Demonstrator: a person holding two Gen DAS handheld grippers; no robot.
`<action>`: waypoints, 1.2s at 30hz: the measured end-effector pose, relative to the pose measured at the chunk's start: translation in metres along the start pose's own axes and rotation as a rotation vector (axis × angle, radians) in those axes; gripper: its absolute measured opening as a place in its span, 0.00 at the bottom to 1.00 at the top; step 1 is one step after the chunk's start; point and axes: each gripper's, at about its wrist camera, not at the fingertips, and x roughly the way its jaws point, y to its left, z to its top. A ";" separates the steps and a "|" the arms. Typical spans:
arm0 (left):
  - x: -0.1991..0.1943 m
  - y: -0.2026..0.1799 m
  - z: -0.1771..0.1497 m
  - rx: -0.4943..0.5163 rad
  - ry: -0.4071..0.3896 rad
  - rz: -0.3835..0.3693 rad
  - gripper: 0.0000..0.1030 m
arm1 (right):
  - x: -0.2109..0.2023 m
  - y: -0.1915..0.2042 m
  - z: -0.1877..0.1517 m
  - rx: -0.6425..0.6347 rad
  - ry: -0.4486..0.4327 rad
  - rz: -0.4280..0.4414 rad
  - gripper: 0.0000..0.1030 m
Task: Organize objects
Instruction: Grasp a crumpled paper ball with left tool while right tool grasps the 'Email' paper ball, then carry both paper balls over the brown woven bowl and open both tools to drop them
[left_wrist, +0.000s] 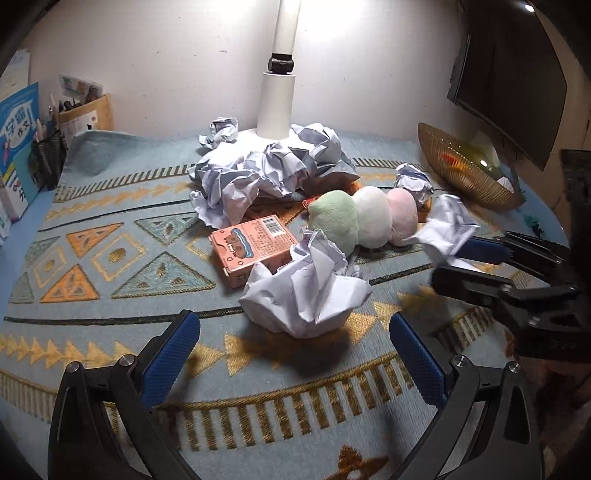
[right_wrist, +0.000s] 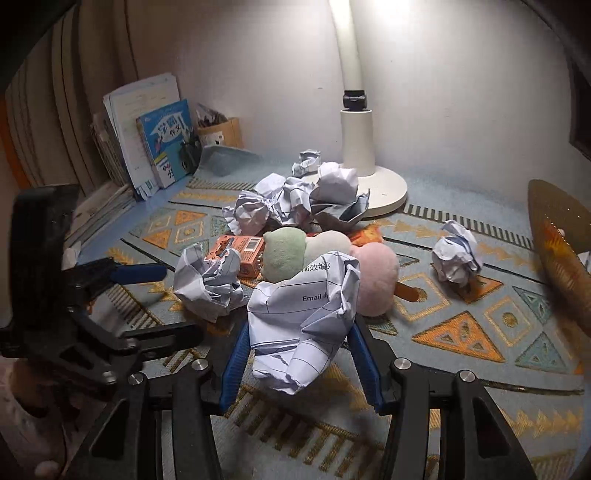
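Note:
A crumpled paper ball (left_wrist: 306, 291) lies on the patterned cloth just ahead of my left gripper (left_wrist: 291, 319), which is open with its blue pads wide on either side of it. My right gripper (right_wrist: 299, 328) is shut on another crumpled sheet (right_wrist: 303, 314) printed with "Email", held above the cloth. In the left wrist view the right gripper (left_wrist: 448, 263) comes in from the right with that sheet (left_wrist: 447, 225). In the right wrist view the left gripper (right_wrist: 183, 302) stands open at the left beside the first ball (right_wrist: 207, 284). A green, white and pink plush (left_wrist: 365, 219) and a pink box (left_wrist: 251, 247) lie behind.
A heap of crumpled paper (left_wrist: 266, 170) surrounds the white lamp base (right_wrist: 384, 192). One more ball (right_wrist: 456, 254) lies near a tilted woven basket (left_wrist: 461, 173) at the right. Books (right_wrist: 162, 140) and pen holders (left_wrist: 50, 155) stand at the back left. A dark monitor (left_wrist: 509, 81) hangs at the right.

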 end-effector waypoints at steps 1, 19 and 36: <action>0.007 -0.002 0.003 -0.017 0.017 0.000 0.99 | -0.005 -0.002 0.000 0.004 -0.008 0.000 0.50; 0.002 -0.039 0.031 0.019 -0.038 0.012 0.55 | -0.040 -0.059 0.006 0.142 -0.081 0.012 0.50; 0.050 -0.263 0.184 0.352 -0.177 -0.267 0.55 | -0.146 -0.247 0.111 0.334 -0.259 -0.355 0.51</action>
